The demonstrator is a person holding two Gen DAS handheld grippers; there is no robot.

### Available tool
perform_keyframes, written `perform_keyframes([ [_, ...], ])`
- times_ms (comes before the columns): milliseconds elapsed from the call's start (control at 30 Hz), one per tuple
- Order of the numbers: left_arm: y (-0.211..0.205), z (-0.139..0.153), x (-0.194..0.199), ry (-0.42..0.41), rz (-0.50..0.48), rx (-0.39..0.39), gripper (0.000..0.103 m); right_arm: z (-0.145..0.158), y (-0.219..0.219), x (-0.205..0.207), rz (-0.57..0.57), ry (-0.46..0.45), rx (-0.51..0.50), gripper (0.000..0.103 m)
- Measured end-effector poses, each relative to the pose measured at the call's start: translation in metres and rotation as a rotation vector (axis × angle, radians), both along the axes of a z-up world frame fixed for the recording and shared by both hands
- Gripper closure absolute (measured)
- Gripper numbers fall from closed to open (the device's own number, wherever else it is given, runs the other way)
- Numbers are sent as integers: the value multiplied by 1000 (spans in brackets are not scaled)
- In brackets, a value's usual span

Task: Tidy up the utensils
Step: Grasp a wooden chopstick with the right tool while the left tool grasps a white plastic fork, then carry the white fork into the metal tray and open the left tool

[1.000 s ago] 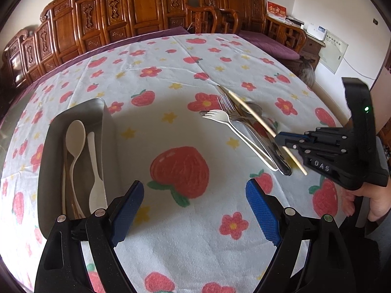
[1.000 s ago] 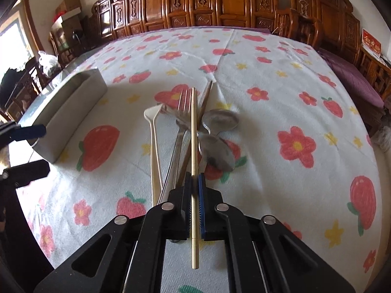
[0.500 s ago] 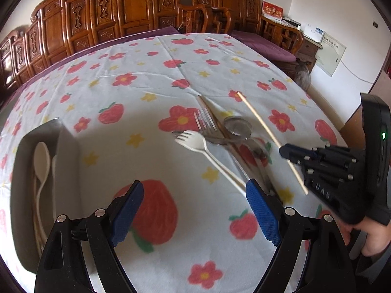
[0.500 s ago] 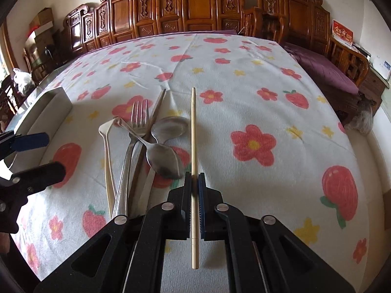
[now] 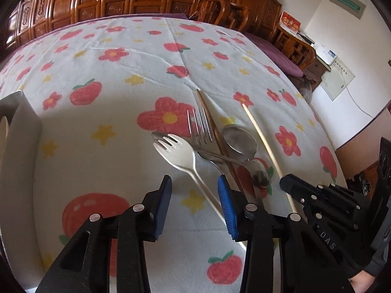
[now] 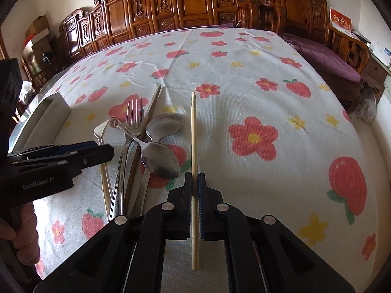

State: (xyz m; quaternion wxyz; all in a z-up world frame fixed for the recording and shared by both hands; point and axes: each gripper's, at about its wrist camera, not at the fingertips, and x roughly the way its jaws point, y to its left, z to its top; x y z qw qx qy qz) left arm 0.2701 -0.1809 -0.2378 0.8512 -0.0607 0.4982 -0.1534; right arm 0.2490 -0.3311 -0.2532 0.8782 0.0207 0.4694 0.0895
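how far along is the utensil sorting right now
Partly done. Done: a pale utensil already sits in the metal tray. In hand: the right gripper clamps a light chopstick; the left gripper has been closing around the white fork. Left: metal fork, two spoons, dark chopstick.

left gripper (image 5: 194,188): jaws just closing, white fork (image 5: 180,151) handle between them | right gripper (image 5: 290,185): holds pale stick (image 5: 261,136)
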Motion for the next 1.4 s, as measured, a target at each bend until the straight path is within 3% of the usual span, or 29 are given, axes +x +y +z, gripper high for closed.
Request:
perform_keyframes([
  [133,-8,-2,-1,13,-17,-10,85,0,0,0,-2,1,2,97],
  [233,-10,0,-5,2,-23,-12,88,0,0,1,-1,1,3,97],
  [300,-9,4,-8,-7,-34,-9,99,0,0,1,-1,1,7,97],
  [333,-9,6,-9,-8,-33,3,100,0,0,1,0,1,9,97],
  [800,20,40,-27,-85,-50,56,100,11,14,5,18,-33,40,97],
  [1400,80,70,-33,-140,-37,124,100,28,69,-7,149,-78,31,97],
])
